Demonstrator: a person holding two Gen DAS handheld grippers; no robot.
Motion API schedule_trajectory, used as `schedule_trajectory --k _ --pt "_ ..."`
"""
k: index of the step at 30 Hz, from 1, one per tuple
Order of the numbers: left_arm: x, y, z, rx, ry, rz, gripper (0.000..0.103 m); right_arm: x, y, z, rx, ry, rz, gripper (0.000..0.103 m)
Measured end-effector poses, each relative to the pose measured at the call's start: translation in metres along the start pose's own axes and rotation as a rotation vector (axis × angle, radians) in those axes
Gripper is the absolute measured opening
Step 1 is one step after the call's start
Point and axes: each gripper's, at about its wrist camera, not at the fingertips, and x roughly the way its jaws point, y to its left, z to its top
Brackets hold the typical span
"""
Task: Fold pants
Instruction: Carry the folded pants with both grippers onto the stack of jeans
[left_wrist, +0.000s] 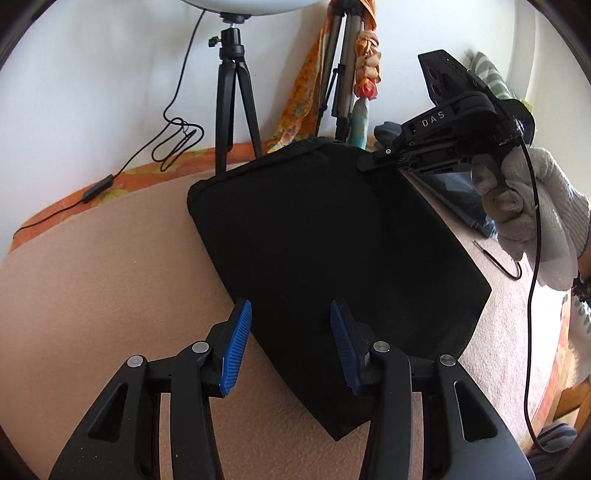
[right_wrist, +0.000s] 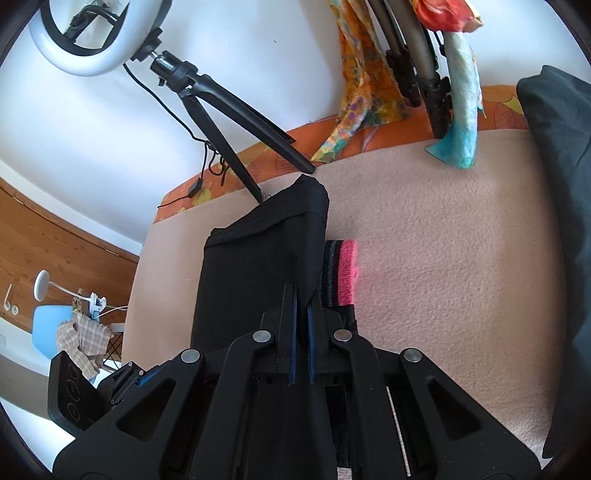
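The black pants (left_wrist: 332, 236) lie folded in a thick rectangle on the beige blanket (left_wrist: 92, 280). My left gripper (left_wrist: 291, 328) is open, its blue pads astride the near left edge of the pants, holding nothing. My right gripper (left_wrist: 369, 160) shows in the left wrist view at the far right corner of the pants, held by a gloved hand (left_wrist: 532, 214). In the right wrist view my right gripper (right_wrist: 302, 299) is shut on an edge of the black pants (right_wrist: 251, 269), and the fabric is lifted there.
A ring-light tripod (left_wrist: 232, 107) and a second tripod with colourful scarves (left_wrist: 354, 66) stand at the bed's far edge. A pink-tipped striped sock (right_wrist: 343, 271) lies beside the pants. A dark cloth (right_wrist: 561, 184) lies at the right. A cable (left_wrist: 532, 295) hangs from the right gripper.
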Motion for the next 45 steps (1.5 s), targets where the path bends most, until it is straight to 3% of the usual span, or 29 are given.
schedule_trajectory --k 11,15,17,19,21,22,29,38,39,40,42,45 --pt "0.024 -0.001 -0.005 -0.006 0.049 0.002 0.043 0.02 -0.02 -0.009 0.019 0.002 -0.018 0.005" --pt "0.02 0.011 -0.002 -0.086 0.057 -0.038 0.043 0.017 -0.011 -0.011 -0.027 -0.002 -0.04 0.011" --pt "0.017 0.023 0.0 -0.161 0.048 -0.065 0.048 0.013 -0.008 -0.013 -0.05 -0.004 -0.039 0.013" --pt "0.014 0.041 0.003 -0.255 0.033 -0.114 0.059 0.007 -0.007 -0.016 -0.065 -0.001 -0.032 0.032" --pt "0.015 0.058 0.004 -0.343 0.036 -0.132 0.06 0.003 -0.01 -0.021 -0.067 0.007 -0.011 0.055" --pt "0.017 0.064 0.004 -0.376 0.04 -0.139 0.06 0.0 -0.012 -0.024 -0.066 0.004 -0.001 0.057" --pt "0.038 0.076 -0.001 -0.469 0.098 -0.257 0.06 0.003 -0.028 -0.052 -0.066 0.064 0.132 0.057" --pt "0.048 0.076 0.001 -0.508 0.052 -0.311 0.056 0.02 -0.033 -0.066 -0.029 0.065 0.294 0.058" --pt "0.049 0.076 0.002 -0.509 0.052 -0.303 0.049 0.02 -0.032 -0.067 -0.03 0.062 0.299 0.051" --pt "0.051 0.076 0.003 -0.511 0.053 -0.288 0.039 0.023 -0.032 -0.068 -0.024 0.069 0.298 0.037" --pt "0.053 0.078 0.002 -0.526 0.055 -0.272 0.03 0.028 -0.03 -0.071 -0.011 0.075 0.3 0.024" --pt "0.054 0.076 0.003 -0.517 0.055 -0.239 0.018 0.023 -0.02 -0.073 -0.04 0.044 0.268 0.016"
